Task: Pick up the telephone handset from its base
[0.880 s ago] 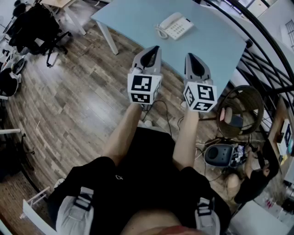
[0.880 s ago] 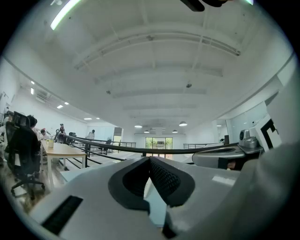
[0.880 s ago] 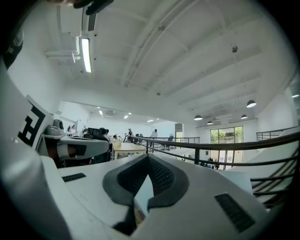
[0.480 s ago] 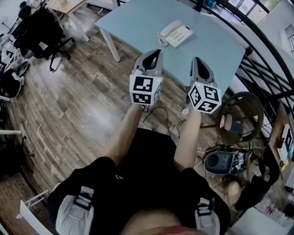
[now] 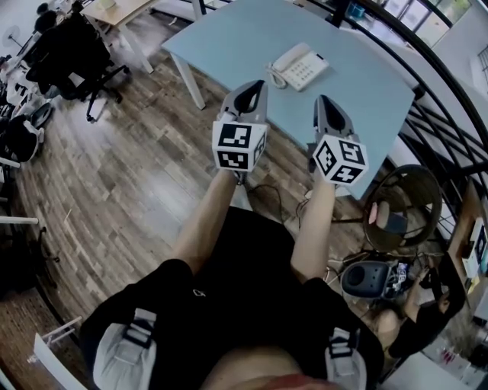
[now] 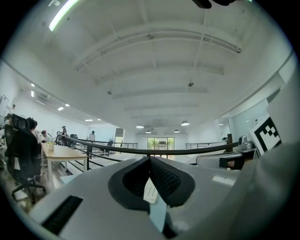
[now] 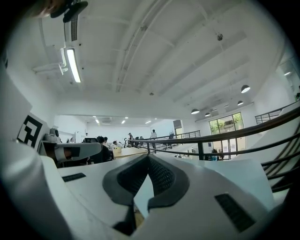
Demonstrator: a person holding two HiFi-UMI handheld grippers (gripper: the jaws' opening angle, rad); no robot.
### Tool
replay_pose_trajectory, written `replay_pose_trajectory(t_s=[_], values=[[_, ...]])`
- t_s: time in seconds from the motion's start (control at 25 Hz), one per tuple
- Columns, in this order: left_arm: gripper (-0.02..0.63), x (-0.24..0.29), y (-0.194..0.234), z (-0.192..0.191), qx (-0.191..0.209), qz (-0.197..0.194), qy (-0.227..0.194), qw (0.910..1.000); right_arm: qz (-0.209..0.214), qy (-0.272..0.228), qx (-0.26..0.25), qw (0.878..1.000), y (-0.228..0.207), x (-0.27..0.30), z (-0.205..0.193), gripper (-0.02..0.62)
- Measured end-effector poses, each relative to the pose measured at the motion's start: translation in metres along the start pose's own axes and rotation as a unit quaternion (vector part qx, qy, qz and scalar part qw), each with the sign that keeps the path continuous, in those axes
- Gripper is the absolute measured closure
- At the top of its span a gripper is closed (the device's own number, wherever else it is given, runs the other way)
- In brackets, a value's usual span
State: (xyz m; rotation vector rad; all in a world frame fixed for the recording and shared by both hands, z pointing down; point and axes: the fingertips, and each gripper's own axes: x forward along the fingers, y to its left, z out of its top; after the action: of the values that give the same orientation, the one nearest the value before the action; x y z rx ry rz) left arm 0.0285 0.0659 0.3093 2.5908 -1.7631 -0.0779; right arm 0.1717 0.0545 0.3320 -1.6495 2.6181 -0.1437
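A white telephone [image 5: 305, 66] lies on the light blue table [image 5: 229, 38], its handset [image 5: 288, 61] resting on the base along the far-left side with a coiled cord. Both grippers are held level in front of the person, short of the table's near edge. The left gripper [image 5: 258, 85] is shut and empty; through the gap under its closed tips [image 6: 150, 158] the telephone [image 6: 150, 191] shows small, straight ahead. The right gripper [image 5: 321, 100] is also shut with nothing in it [image 7: 148, 157], and only the table top [image 7: 143, 193] shows below its tips.
Black office chairs [image 5: 72, 53] stand on the wood floor at the left, beside a wooden desk [image 5: 114, 9]. A black railing [image 5: 450, 114] runs behind and right of the table. A round wire stool [image 5: 400, 202] and cables lie at the right.
The table and telephone have drifted lower and nearer in the head view, so the person and both grippers have come closer. Both grippers stay shut, side by side.
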Motion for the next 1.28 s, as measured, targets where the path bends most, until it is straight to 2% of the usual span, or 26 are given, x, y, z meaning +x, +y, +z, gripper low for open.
replay_pose_trajectory(t_s=[0.12, 0.28, 0.44, 0.6, 0.8, 1.0, 1.04, 1.12, 1.28], values=[[0.607, 0.023, 0.018, -0.009, -0.009, -0.004, 0.005, 0.9999, 0.001, 0.007, -0.001, 1.0, -0.003, 0.029, -0.007, 0.6], [0.607, 0.077, 0.044, -0.026, -0.018, -0.01, 0.011, 0.9997, -0.008, 0.011, 0.003, 1.0, -0.027, 0.081, -0.018, 0.6], [0.607, 0.139, 0.066, -0.059, -0.031, -0.035, 0.046, 0.9979, -0.03, 0.034, 0.023, 0.999, -0.056, 0.133, -0.042, 0.6], [0.607, 0.203, 0.105, -0.094, -0.056, -0.051, 0.09, 0.9931, -0.043, 0.079, 0.042, 0.995, -0.071, 0.202, -0.076, 0.6], [0.607, 0.28, 0.154, -0.127, -0.081, -0.068, 0.128, 0.9862, -0.061, 0.102, 0.063, 0.991, -0.099, 0.285, -0.098, 0.598], [0.607, 0.33, 0.18, -0.158, -0.101, -0.085, 0.155, 0.979, -0.071, 0.137, 0.068, 0.986, -0.109, 0.332, -0.126, 0.597], [0.607, 0.335, 0.179, -0.164, -0.102, -0.09, 0.159, 0.9779, -0.074, 0.144, 0.072, 0.984, -0.112, 0.335, -0.133, 0.586], [0.607, 0.342, 0.174, -0.179, -0.103, -0.103, 0.17, 0.9746, -0.079, 0.165, 0.084, 0.979, -0.12, 0.337, -0.149, 0.514], [0.607, 0.36, 0.163, -0.201, -0.113, -0.11, 0.196, 0.9678, -0.079, 0.2, 0.131, 0.968, -0.142, 0.347, -0.183, 0.462]])
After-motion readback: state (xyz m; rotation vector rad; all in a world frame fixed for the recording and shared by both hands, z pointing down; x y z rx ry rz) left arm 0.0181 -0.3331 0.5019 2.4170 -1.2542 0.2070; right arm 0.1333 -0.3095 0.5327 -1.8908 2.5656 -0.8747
